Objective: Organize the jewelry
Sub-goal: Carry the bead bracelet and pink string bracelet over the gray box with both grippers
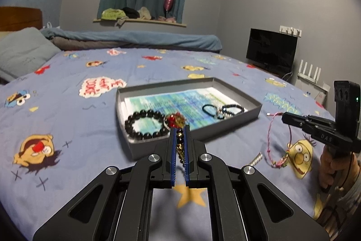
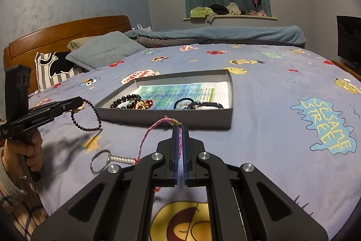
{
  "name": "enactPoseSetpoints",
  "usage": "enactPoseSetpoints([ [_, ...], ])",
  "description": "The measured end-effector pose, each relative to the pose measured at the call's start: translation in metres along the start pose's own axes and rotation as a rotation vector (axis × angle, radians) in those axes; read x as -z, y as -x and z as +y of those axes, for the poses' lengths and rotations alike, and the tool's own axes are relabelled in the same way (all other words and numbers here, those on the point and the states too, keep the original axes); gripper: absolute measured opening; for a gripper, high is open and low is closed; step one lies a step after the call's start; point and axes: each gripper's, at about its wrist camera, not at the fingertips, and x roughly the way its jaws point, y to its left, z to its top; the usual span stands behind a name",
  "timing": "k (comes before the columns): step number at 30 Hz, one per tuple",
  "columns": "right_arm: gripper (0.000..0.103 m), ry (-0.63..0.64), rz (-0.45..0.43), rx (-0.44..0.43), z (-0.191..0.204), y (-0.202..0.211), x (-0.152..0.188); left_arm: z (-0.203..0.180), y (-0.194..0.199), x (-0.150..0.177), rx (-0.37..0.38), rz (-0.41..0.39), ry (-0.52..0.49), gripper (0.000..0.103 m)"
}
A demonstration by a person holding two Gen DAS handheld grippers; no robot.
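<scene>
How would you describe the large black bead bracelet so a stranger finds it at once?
On the cartoon bedsheet lies a shallow grey box lined with printed paper. The black bead bracelet lies in its near left corner. Its beads are much bigger than those of the thin dark bands at the right.

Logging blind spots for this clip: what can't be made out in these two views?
- Left wrist: the small-bead bracelet is mostly hidden between the left gripper pads.
- Right wrist: the pink cord bracelet runs under the right gripper; its lower end is hidden.
- Both: print on the paper lining the gray tray is too blurred to read.
</scene>
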Motion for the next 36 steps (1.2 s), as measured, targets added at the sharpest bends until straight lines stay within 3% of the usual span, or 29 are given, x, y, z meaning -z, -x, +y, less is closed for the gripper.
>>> enactPoseSetpoints([
  [18,0.003,-0.007,-0.019,-0.012,0.005,-0.012,-0.014,-0.01,-0.014,-0.015,0.016,-0.014,-0.02,0.006],
  [36,0.003,-0.083,-0.122,-0.022,-0.008,-0.019,-0.044,-0.006,-0.033,-0.034,0.017,-0.054,0.032,0.006],
])
